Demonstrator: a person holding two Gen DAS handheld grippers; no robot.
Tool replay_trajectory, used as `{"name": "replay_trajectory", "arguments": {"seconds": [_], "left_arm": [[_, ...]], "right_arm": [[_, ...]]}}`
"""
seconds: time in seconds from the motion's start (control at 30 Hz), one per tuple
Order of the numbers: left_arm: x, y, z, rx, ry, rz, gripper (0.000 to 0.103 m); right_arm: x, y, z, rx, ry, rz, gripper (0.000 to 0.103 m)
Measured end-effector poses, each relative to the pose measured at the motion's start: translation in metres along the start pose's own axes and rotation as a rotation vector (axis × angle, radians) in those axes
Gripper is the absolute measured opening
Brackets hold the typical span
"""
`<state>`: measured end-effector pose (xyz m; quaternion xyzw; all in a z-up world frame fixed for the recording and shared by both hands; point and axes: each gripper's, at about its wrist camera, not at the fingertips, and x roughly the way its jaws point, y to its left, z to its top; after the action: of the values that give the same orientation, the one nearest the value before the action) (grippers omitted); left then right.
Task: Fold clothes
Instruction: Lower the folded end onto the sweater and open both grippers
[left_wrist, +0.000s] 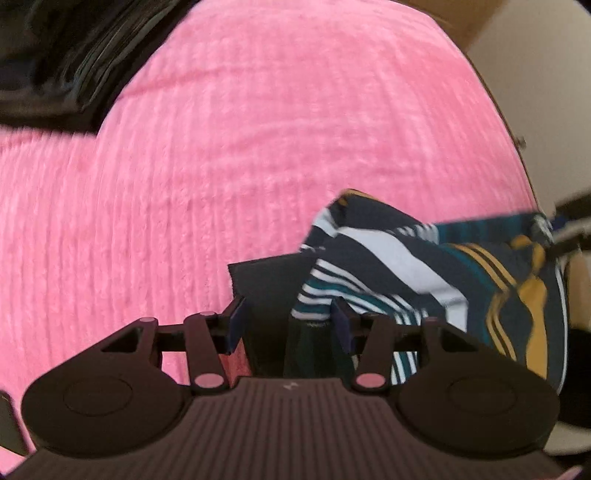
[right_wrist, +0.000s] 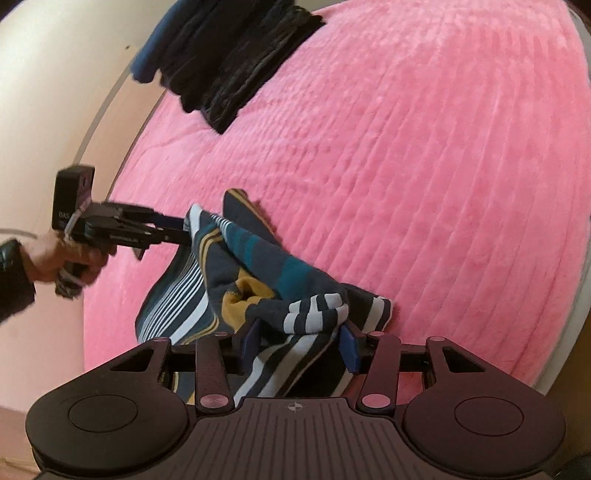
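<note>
A striped garment (right_wrist: 258, 273) in navy, white, teal and mustard hangs bunched between my two grippers above a pink ribbed blanket (right_wrist: 406, 166). My left gripper (left_wrist: 288, 321) holds one end of the garment (left_wrist: 406, 266) between its fingers. It also shows in the right wrist view (right_wrist: 177, 229), pinching the cloth's far edge. My right gripper (right_wrist: 301, 343) has the garment's near end between its blue pads. In the left wrist view the right gripper (left_wrist: 554, 236) grips the cloth at the far right.
A pile of dark folded clothes (right_wrist: 236, 62) lies at the blanket's far edge, also seen in the left wrist view (left_wrist: 62, 62). A cream wall (right_wrist: 55, 92) borders the bed. A brown cardboard box (left_wrist: 458, 22) stands beyond the blanket.
</note>
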<state>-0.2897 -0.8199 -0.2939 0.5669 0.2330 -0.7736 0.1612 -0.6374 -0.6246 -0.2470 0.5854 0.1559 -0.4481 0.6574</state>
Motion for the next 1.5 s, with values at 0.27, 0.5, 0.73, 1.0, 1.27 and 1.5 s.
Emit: {"name": "replay_trajectory", "arguments": {"seconds": [0.27,0.5,0.73,1.0,1.27,1.5], "left_arm": [[0.004,-0.011,0.004,0.059,-0.02,-0.038,0.013],[0.011,-0.015,0.005,0.076,-0.013,0.012,0.023],[-0.025,-0.021,-0.005,0.011,-0.06,0.081,0.024],[-0.023,-0.089,-0.022,0.03,-0.119,-0.199,0.031],[0.035,-0.086,-0.005,-0.051,-0.08,-0.145,0.01],[0.018,-0.071,-0.016,-0.054,-0.077,-0.094,0.01]], "right_arm": [[-0.004,0.011,0.007,0.007,-0.019,-0.097,0.008],[0.016,-0.02,0.003,0.081,0.027,-0.111,0.025],[-0.026,0.038,0.001,-0.257,-0.097,-0.306,0.047],[0.018,0.088,-0.024,-0.518,-0.008,-0.194,0.046],[0.055,0.04,0.005,-0.394,0.025,-0.183,0.032],[0.023,0.049,-0.005,-0.382,-0.007,-0.227,0.032]]}}
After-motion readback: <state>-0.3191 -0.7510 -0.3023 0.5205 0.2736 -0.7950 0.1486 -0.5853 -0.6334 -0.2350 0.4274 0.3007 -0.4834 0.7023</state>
